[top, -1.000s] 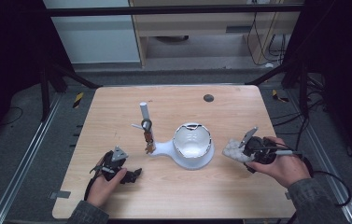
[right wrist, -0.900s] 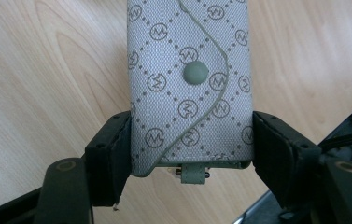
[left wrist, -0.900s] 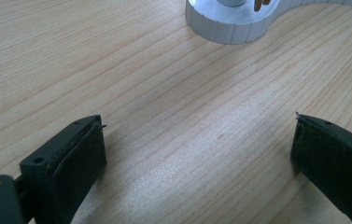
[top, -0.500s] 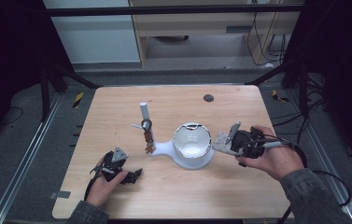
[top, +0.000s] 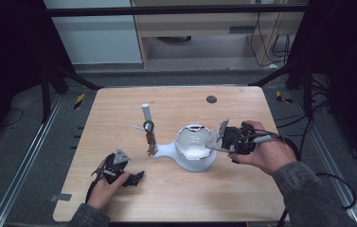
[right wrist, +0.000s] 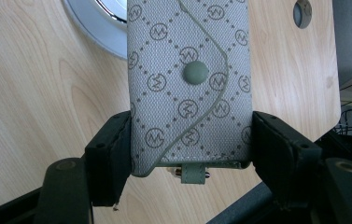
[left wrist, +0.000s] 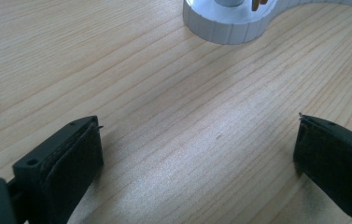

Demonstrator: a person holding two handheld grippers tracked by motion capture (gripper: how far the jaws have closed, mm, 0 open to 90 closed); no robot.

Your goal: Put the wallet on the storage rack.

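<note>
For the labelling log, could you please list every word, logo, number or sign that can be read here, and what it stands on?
"M" inside a small circle, repeated in a diamond grid: on the grey patterned fabric pouch with a snap button, clamped in the right gripper.
White bowl-shaped stand: no lettering that can be read.
Light wooden table: no text.

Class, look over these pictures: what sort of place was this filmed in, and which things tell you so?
Probably a lab or workshop recording bench, not a home. A bare wooden table stands inside a dark metal frame, loose cables trail on the floor beside it, and the right claw grips a patterned grey key pouch.
</note>
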